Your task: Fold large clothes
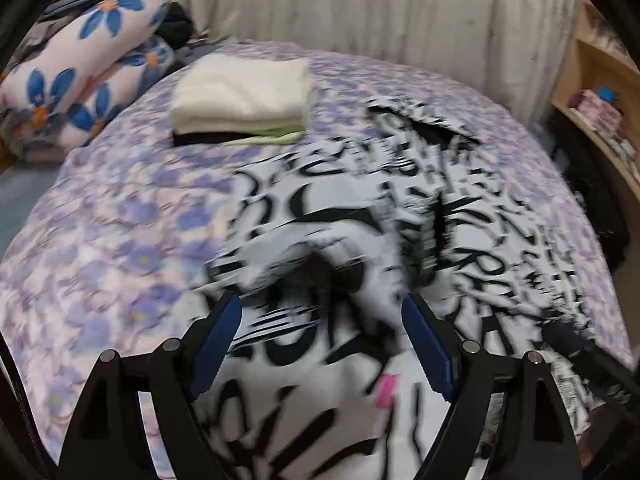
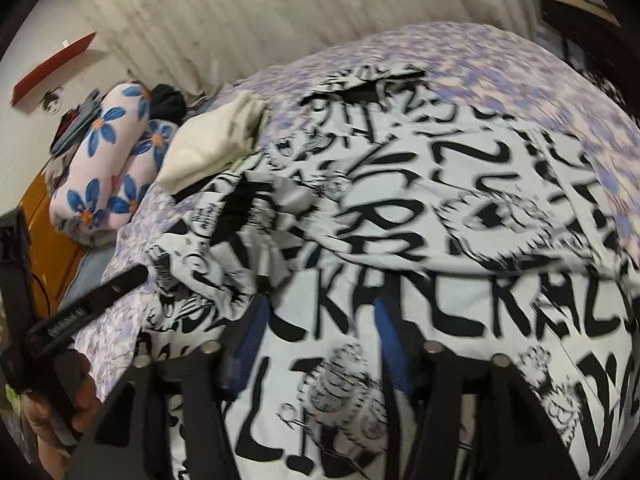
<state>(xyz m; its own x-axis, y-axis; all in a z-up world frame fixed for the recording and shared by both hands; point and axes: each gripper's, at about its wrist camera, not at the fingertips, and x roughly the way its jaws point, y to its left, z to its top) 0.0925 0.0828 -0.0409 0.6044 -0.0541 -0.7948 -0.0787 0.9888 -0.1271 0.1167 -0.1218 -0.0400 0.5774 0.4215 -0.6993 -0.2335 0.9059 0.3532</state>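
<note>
In the left wrist view the left gripper (image 1: 322, 312) stands with its blue-padded jaws wide apart at the bottom of the frame, nothing pinched between them — the black-and-white graffiti-print garment (image 1: 360, 240) lies blurred below and beyond the fingertips, spread from bottom centre toward the right. In the right wrist view the right gripper (image 2: 318, 316) also has its jaws parted, over the same garment (image 2: 420, 260), whose bunched folds sit just left of centre; whether the pads touch the cloth the blur hides. At the lower left of that view a hand (image 2: 60, 408) grips the other tool's handle. The garment rests on a lilac floral bedspread (image 1: 120, 240). A folded cream stack (image 1: 242, 100) sits at upper centre, rolled flower-print bedding (image 1: 80, 64) at upper left.
</note>
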